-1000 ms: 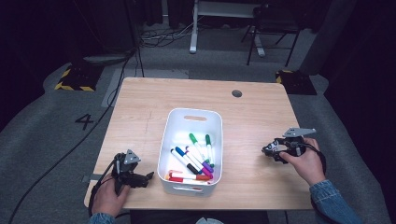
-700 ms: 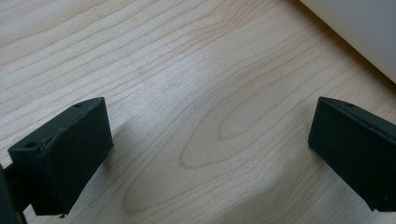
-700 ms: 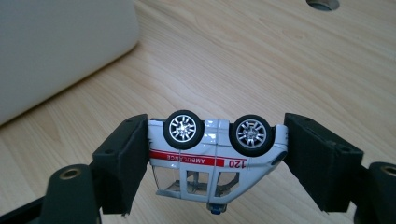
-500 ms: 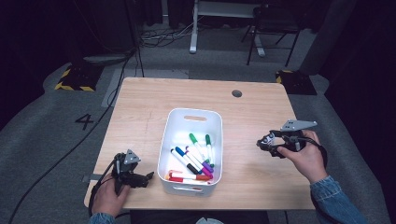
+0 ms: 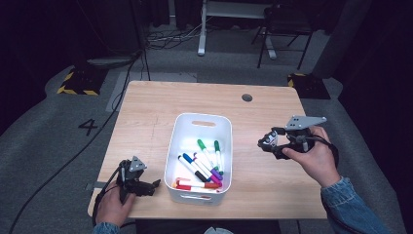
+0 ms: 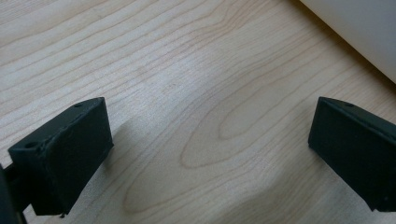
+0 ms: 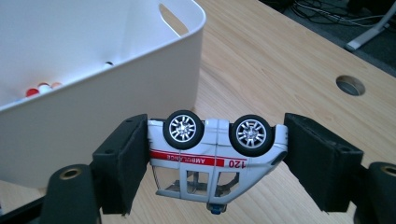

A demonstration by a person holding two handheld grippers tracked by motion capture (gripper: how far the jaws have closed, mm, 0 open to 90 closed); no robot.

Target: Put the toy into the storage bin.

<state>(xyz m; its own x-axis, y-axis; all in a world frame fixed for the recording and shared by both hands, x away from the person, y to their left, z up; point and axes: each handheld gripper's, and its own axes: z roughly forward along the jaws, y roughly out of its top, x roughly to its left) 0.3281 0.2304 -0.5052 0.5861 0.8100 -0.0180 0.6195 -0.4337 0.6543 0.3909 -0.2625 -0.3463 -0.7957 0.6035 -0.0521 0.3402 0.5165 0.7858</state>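
The worktop (image 5: 160, 112) was brightly lit from above while its surroundings stayed dark; the high view was soft, and both gripper views were sharp.

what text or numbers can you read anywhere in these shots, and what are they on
"AMBULANCE" and "120": along the red stripe on the side of the toy ambulance, held upside down between the jaws of the right gripper, so the lettering reads inverted.
"4": marked on the grey floor left of the table.
The markers in the white bin: any print too small to read.
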